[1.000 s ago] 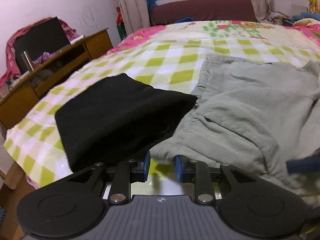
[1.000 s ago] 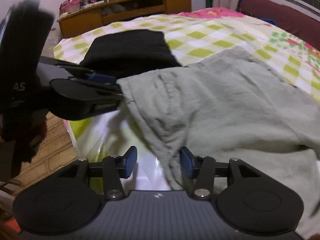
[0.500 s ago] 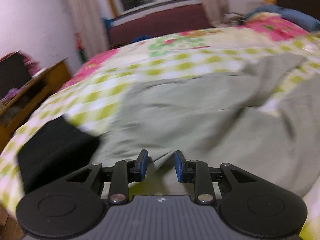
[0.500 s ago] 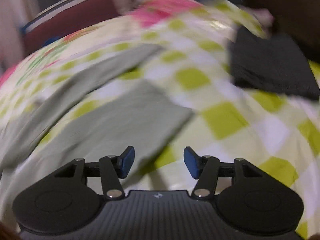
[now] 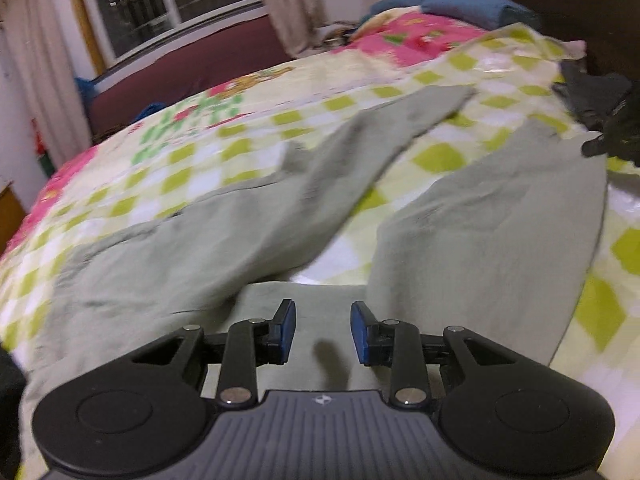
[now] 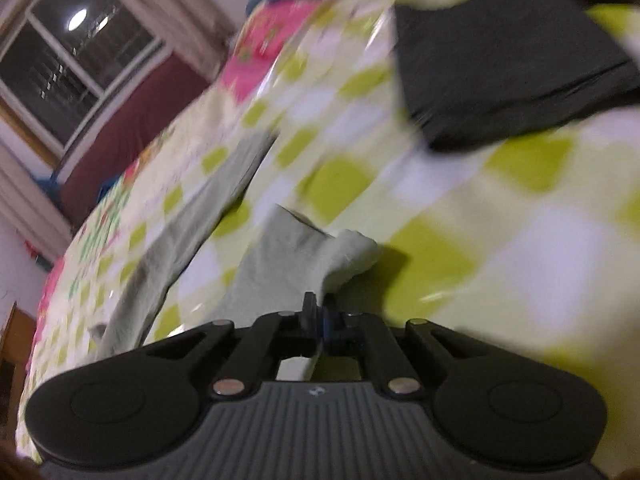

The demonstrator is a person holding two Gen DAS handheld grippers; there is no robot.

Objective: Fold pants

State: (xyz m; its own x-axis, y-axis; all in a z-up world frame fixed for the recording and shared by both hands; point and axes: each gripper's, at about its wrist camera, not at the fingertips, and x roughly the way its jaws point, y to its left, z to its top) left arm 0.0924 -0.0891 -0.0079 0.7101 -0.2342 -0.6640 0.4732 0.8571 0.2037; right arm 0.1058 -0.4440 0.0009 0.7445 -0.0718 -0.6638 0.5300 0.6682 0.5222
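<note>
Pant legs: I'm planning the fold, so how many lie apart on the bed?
2. One leg stretches toward the far side of the bed; the other leg lies nearer, its end pinched in the right gripper. None looks hidden.

No readable text, label or number anywhere — only blurred, wordless fabric patterns.
</note>
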